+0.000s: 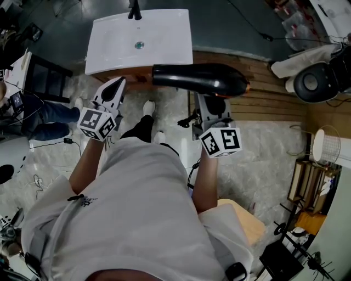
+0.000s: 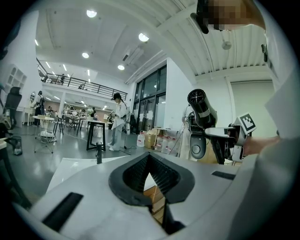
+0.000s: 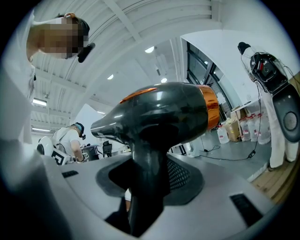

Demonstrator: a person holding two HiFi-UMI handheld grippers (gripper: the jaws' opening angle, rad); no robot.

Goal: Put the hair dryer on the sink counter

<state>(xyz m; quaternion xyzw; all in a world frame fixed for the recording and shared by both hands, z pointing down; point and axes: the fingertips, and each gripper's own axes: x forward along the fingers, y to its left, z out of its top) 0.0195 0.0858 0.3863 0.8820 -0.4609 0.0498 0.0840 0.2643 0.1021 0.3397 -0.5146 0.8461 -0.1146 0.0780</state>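
Observation:
A black hair dryer (image 1: 197,78) with an orange ring near its back end lies level in the air, just in front of the white sink counter (image 1: 164,38). My right gripper (image 1: 215,104) is shut on its handle from below. In the right gripper view the handle (image 3: 147,183) stands clamped between the jaws, with the dryer body (image 3: 164,112) above them. My left gripper (image 1: 116,86) hangs beside the counter's near left corner, its tips together and nothing in it. From the left gripper (image 2: 149,161) view, the dryer (image 2: 201,108) shows at the right and the counter (image 2: 75,168) lies ahead.
The basin has a drain (image 1: 140,45) and a black faucet (image 1: 134,10) at the back. A wooden slatted floor (image 1: 269,93) runs to the right, with a round black device (image 1: 312,82) on it. A dark stand (image 1: 44,77) and a person's legs (image 1: 49,118) are at the left.

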